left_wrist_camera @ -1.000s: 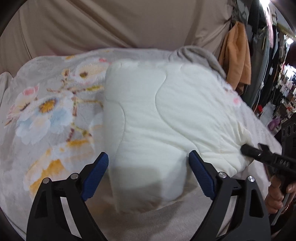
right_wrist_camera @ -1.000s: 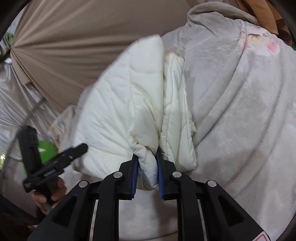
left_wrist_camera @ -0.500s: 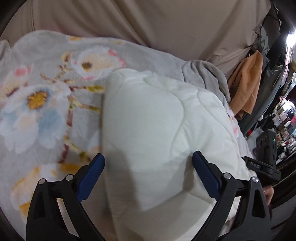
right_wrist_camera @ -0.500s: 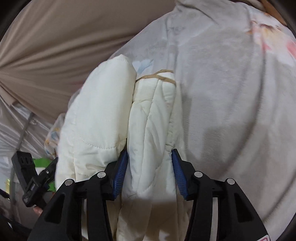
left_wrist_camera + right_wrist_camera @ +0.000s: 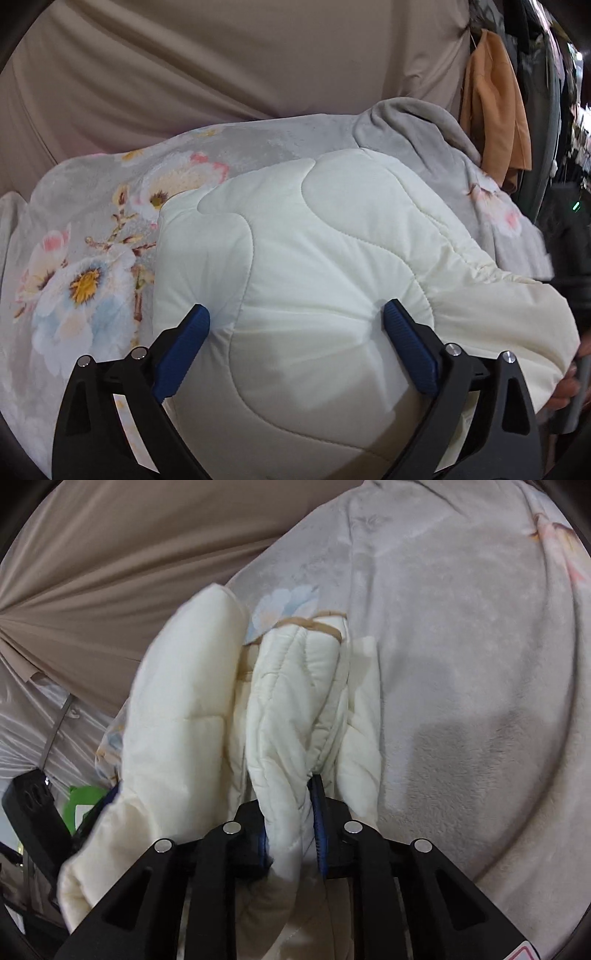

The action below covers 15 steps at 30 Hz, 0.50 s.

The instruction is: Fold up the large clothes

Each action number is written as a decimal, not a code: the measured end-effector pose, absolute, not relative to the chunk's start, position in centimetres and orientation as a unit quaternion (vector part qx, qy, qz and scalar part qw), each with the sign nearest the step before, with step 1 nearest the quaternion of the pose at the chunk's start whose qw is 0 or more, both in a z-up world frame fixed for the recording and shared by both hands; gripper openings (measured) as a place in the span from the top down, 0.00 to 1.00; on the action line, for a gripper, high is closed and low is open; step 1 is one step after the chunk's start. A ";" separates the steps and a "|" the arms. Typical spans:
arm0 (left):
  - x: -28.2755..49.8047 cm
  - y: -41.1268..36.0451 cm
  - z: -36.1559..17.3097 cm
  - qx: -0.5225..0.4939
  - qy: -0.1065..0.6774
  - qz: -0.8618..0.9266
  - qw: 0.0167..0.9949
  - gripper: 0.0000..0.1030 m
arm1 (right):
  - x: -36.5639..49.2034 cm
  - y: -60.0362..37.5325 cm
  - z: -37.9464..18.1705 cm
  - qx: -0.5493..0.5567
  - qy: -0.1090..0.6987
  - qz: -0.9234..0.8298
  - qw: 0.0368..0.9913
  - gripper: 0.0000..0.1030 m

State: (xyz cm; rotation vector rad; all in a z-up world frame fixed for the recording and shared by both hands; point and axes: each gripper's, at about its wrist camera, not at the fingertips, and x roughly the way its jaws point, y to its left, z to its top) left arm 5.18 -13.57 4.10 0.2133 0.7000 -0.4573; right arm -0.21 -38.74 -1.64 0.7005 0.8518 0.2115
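Note:
A cream quilted padded garment [image 5: 325,266] lies folded in a thick bundle on a grey floral blanket [image 5: 92,258]. My left gripper [image 5: 295,332] is open, its blue pads pressed against the top of the bundle on either side of a quilted panel. In the right wrist view the garment [image 5: 184,709] shows as stacked layers seen edge-on. My right gripper [image 5: 291,812] is shut on a middle layer of the garment [image 5: 291,709]. The left gripper's black body [image 5: 33,812] shows at the lower left behind the bundle.
The blanket [image 5: 461,664] covers a bed. A beige curtain [image 5: 221,62] hangs behind it. An orange garment [image 5: 491,110] and dark clothes hang at the right. A green object [image 5: 83,801] sits at the left beyond the bundle.
My right gripper opened half a second ago and has now closed on a thicker middle layer. My left gripper has moved onto the bundle and presses its top.

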 end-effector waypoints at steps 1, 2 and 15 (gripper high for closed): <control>5.1 -13.4 4.1 0.104 0.338 -0.221 0.909 0.10 | -1.1 -38.8 -0.6 0.332 0.389 0.090 0.854 0.74; 5.2 -13.2 4.2 0.102 0.338 -0.221 0.909 0.10 | -2.3 -38.6 0.9 0.324 0.363 0.081 0.870 0.72; 2.5 -11.3 7.5 0.074 0.323 -0.221 0.917 0.10 | -6.6 -34.2 5.6 0.241 0.264 0.127 0.925 0.92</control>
